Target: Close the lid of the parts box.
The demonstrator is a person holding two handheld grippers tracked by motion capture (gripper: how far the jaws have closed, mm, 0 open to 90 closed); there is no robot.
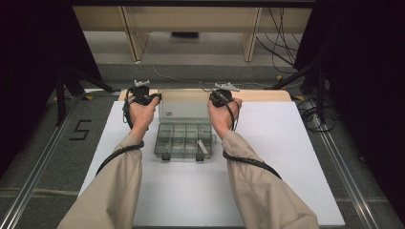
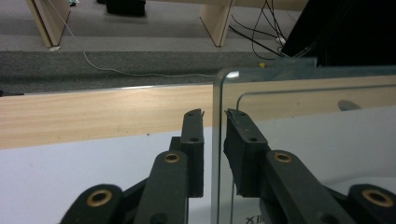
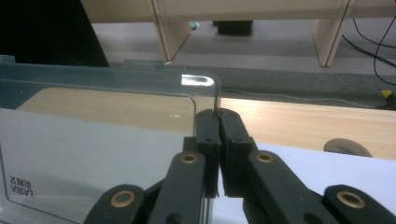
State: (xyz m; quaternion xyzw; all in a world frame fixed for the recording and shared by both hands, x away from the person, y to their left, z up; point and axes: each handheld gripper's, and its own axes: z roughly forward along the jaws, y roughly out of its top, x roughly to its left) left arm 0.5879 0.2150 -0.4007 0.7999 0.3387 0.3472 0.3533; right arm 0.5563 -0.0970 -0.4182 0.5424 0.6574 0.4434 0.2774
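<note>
Clear plastic makes up the compartment organizer box (image 1: 184, 139) that sits open on the white surface (image 1: 267, 191), its divided tray toward the person and its transparent lid (image 1: 185, 110) standing upright at the far side. One small pale piece lies in a compartment at the tray's right. In the high view the left gripper (image 1: 155, 98) is at the lid's left edge and the right gripper (image 1: 216, 97) at its right edge, each held in a hand with a beige sleeve (image 1: 114, 191) behind it.

In the left gripper view the lid's rounded corner (image 2: 219, 77) runs down between the two black jaws, which stand slightly apart from it on both sides, so the left gripper (image 2: 214, 116) is narrowly open around the edge and not pressing. In the right gripper view the jaws are closed tight on the lid's edge (image 3: 215, 100), just under its corner, so the right gripper (image 3: 216, 113) holds the lid.

Beyond the surface's wooden rim (image 2: 93, 114) lie grey floor, cables and wooden table legs (image 1: 131, 36).
</note>
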